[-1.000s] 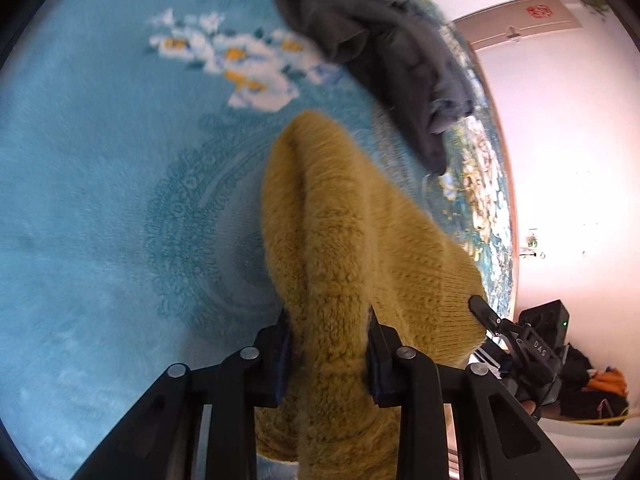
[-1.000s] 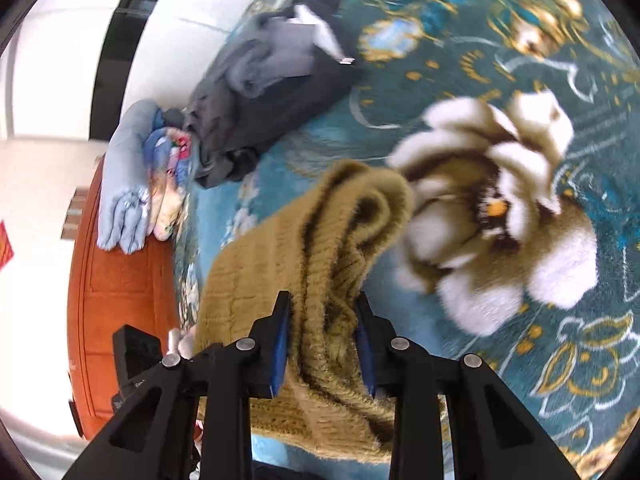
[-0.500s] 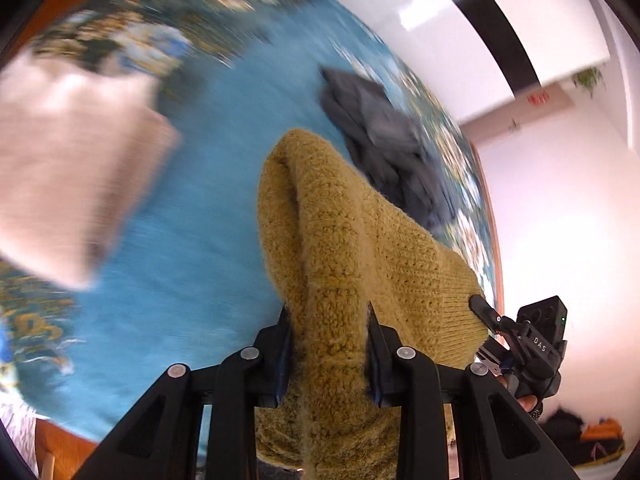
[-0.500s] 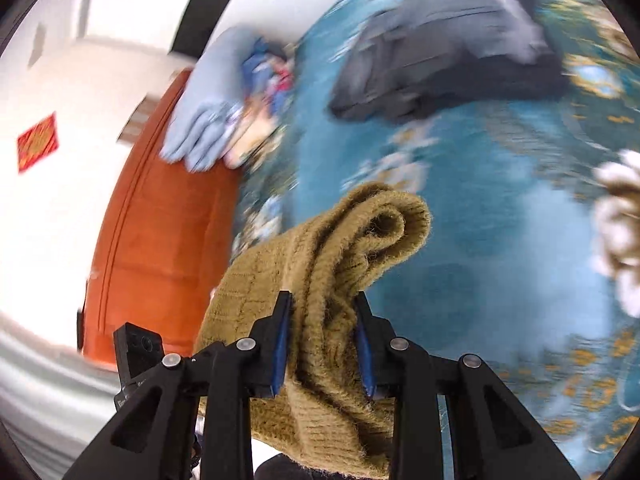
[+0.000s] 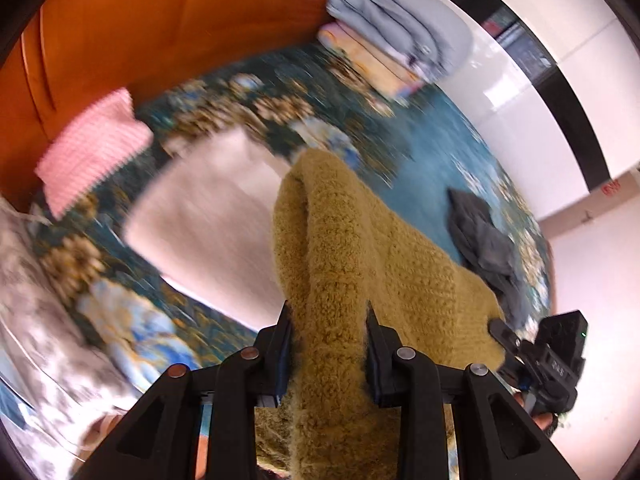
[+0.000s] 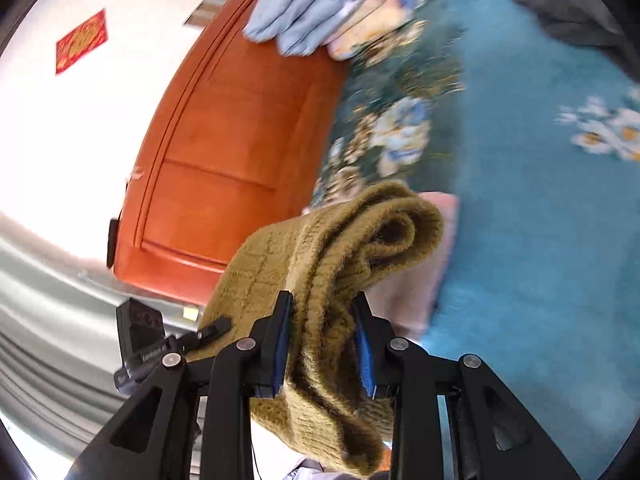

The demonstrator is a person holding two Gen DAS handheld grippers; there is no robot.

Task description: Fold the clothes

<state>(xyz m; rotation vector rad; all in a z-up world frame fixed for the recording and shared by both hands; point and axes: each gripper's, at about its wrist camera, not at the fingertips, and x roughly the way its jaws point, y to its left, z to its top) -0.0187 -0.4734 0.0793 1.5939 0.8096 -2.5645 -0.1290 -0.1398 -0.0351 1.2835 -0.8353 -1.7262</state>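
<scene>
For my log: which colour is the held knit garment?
Mustard yellow sweater; clearest in left wrist view.

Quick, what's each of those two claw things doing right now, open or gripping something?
Left gripper: closed on the mustard knit sweater.
Right gripper: closed on the same sweater, another bunched part.

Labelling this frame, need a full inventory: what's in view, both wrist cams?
mustard knit sweater: 1, mustard yellow, lifted, bunched in both grippers
cream folded garment: 1, off-white, on the rug ahead
pink knit garment: 1, pink, by the wooden panel
dark grey clothes: 1 heap, on the rug
folded bedding stack: 1, pale blue over patterned, rug's far edge
rug: 1, teal floral
wooden panel: 1, orange-brown
left gripper: 1, black, shut on sweater
right gripper: 1, black, shut on sweater
</scene>
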